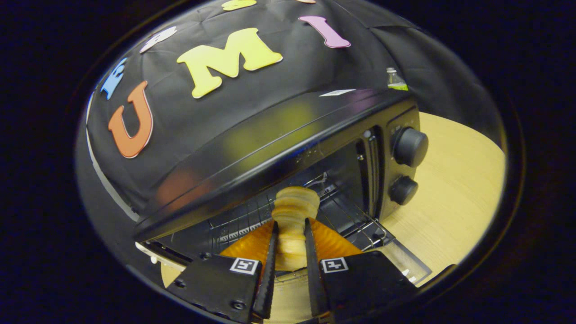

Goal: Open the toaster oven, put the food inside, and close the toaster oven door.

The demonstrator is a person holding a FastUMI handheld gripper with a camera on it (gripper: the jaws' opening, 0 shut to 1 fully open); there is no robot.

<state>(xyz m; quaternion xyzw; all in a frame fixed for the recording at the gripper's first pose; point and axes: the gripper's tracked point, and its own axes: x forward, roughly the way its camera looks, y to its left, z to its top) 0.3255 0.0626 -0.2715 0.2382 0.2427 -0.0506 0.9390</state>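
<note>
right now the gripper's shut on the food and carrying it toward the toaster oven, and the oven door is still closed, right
Not quite: the door is open. The gripper view shows the toaster oven's cavity exposed, with its wire rack visible just beyond the food. The rest holds: the gripper is shut on the food, both fingers pressing its sides, just in front of the oven opening.

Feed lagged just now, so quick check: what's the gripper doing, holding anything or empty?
Gripper: jaws closed on the pale bread roll, held at the mouth of the open toaster oven, above its wire rack.
</note>
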